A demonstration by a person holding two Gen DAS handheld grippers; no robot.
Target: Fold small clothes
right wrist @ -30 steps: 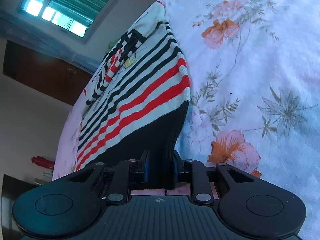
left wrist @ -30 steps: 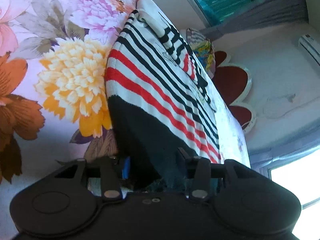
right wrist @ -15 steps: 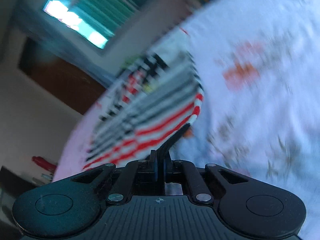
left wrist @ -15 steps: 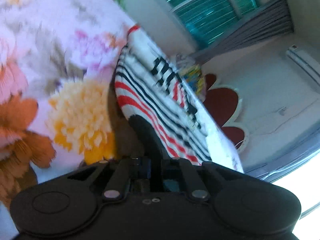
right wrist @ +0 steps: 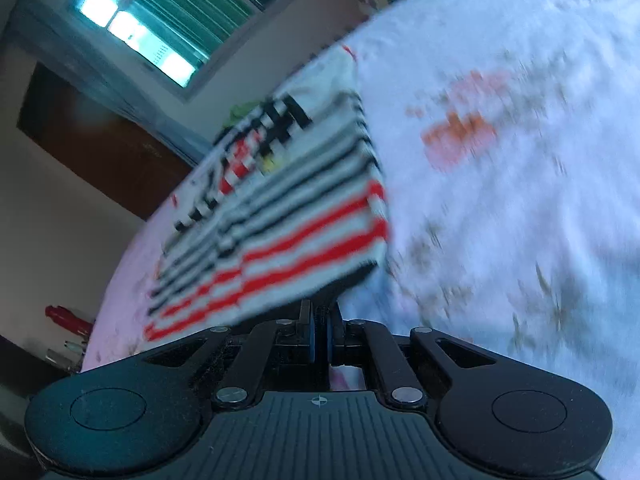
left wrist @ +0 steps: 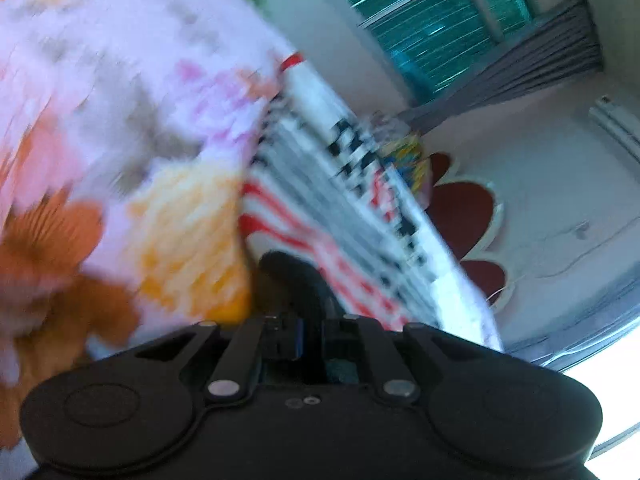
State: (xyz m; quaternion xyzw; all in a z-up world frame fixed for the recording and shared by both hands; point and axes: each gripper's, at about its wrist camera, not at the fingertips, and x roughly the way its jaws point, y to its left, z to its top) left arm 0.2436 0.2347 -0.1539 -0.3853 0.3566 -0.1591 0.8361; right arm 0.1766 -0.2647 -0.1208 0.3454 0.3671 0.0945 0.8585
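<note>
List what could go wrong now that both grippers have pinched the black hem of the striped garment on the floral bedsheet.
1. Each grip looks small: the left gripper and right gripper hold only the edge of the black hem, so it may slip out mid-fold.
2. The striped garment lies on the soft floral bedsheet; a pad might also snag the sheet and drag it.
3. Uneven lifting could skew the fold.

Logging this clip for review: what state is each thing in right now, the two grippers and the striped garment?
Left gripper: jaws shut on the black hem.
Right gripper: jaws shut on the black hem.
Striped garment: near hem pinched at both corners, far end lying on the floral bedsheet.
</note>
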